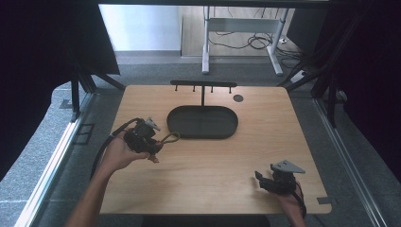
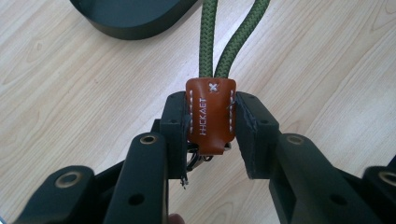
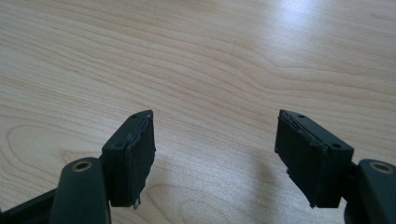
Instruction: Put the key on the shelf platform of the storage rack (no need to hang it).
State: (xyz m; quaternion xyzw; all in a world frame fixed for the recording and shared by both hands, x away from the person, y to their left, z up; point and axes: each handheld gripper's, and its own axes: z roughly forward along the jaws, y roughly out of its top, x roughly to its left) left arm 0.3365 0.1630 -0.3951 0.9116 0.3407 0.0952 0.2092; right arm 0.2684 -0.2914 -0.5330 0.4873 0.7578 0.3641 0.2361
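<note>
Two tongs: left tongs [image 2: 212,126] are pinching the leather tab [image 2: 210,116], which risks slipping; right tongs [image 3: 215,154] are gaping empty.

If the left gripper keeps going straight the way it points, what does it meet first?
Probably the dark tray: the left gripper, shut on the keychain's leather tab, points toward its near rim, cord loop leading. Depth is unclear.

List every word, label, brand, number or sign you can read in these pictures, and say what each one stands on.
"HICKAET", as best it reads, in pale capitals running lengthwise on the brown leather tab of the green cord loop, which the left gripper clamps.
A pale stitched "X" sits at the tab's end nearest the cord.
In the high view the tab's lettering is too small to read.
No other text shows: none on the dark tray, the table or the right gripper.
</note>
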